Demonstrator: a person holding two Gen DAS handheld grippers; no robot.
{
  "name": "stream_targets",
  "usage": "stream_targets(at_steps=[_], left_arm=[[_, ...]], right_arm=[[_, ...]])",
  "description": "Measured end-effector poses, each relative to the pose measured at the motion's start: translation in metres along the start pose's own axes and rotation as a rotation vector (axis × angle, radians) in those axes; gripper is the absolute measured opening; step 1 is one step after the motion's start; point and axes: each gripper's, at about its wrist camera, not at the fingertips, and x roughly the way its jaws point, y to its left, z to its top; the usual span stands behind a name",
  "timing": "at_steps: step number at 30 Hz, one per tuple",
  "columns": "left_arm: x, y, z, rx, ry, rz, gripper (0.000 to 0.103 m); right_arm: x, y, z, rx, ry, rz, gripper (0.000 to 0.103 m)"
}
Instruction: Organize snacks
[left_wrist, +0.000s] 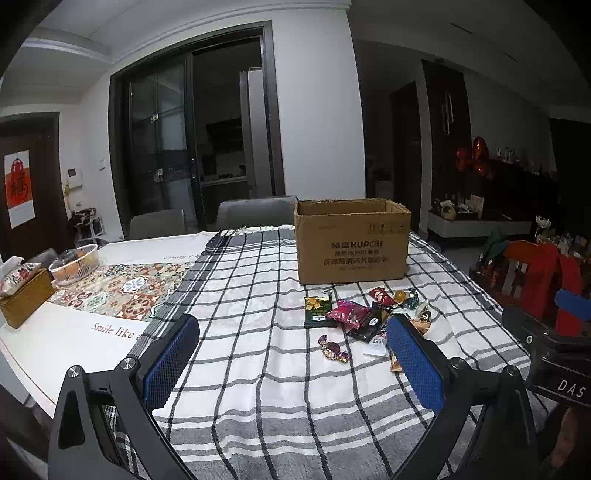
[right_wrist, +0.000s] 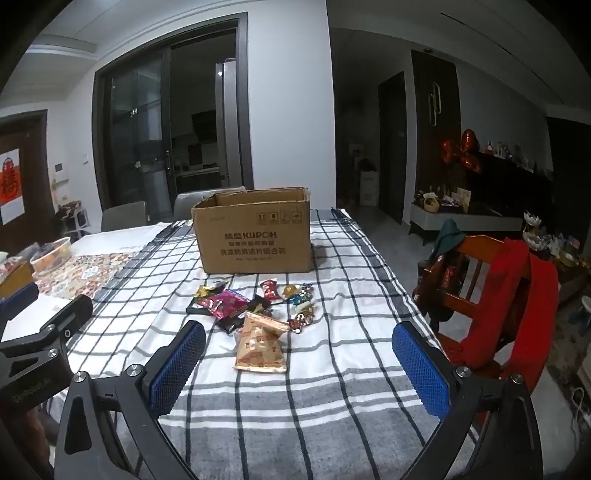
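Note:
An open brown cardboard box (left_wrist: 352, 243) stands on the checked tablecloth (left_wrist: 258, 295); it also shows in the right wrist view (right_wrist: 255, 232). In front of it lies a pile of snacks: a green packet (left_wrist: 317, 310), a pink packet (left_wrist: 349, 313), a purple wrapped candy (left_wrist: 334, 349), and in the right wrist view an orange-and-white bag (right_wrist: 260, 343) and a pink packet (right_wrist: 223, 302). My left gripper (left_wrist: 291, 345) is open and empty, hovering short of the pile. My right gripper (right_wrist: 299, 347) is open and empty, with the orange bag between its fingers' line of sight.
A white basket (left_wrist: 75, 264) and a tissue box (left_wrist: 22, 291) sit at the table's left. Grey chairs (left_wrist: 255, 212) stand behind the table. A wooden chair with red cloth (right_wrist: 506, 295) stands at the right edge. The other gripper shows at each view's side (left_wrist: 554, 332).

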Motion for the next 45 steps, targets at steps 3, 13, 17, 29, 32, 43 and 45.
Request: stream_targets(at_steps=[3,13,17,29,32,43,45], left_arm=[[-0.0021,-0.0004,0.0010,0.000,-0.007,-0.006,0.103],[-0.0041,-0.0012,0.0022,0.003,-0.014,-0.011,0.103],[-0.0054,-0.0012,0.0017,0.002,-0.015,-0.013,0.103],[-0.0069,-0.0026,0.0019,0.007,-0.019,-0.016,0.103],[-0.0069,-0.0025,0.0019,0.006,-0.019,-0.015,0.103],[-0.0081,-0.0022,0.0012,0.005,-0.019,-0.017,0.103],[-0.0080,-0.0022,0.0010,0.006,-0.020,-0.016,0.103]], right_arm=[[-0.0015,0.0008,0.0011,0.001,-0.002,0.002,0.102],[-0.0046,0.0012,0.0027,0.001,-0.009,0.005,0.102],[-0.0046,0.0010,0.0023,0.000,-0.010,0.005,0.102],[-0.0053,0.0013,0.0019,0.002,-0.012,0.006,0.102],[-0.0055,0.0014,0.0018,0.002,-0.011,0.006,0.102],[-0.0059,0.0014,0.0018,0.002,-0.012,0.005,0.102],[-0.0058,0.0012,0.0018,0.002,-0.012,0.006,0.102]])
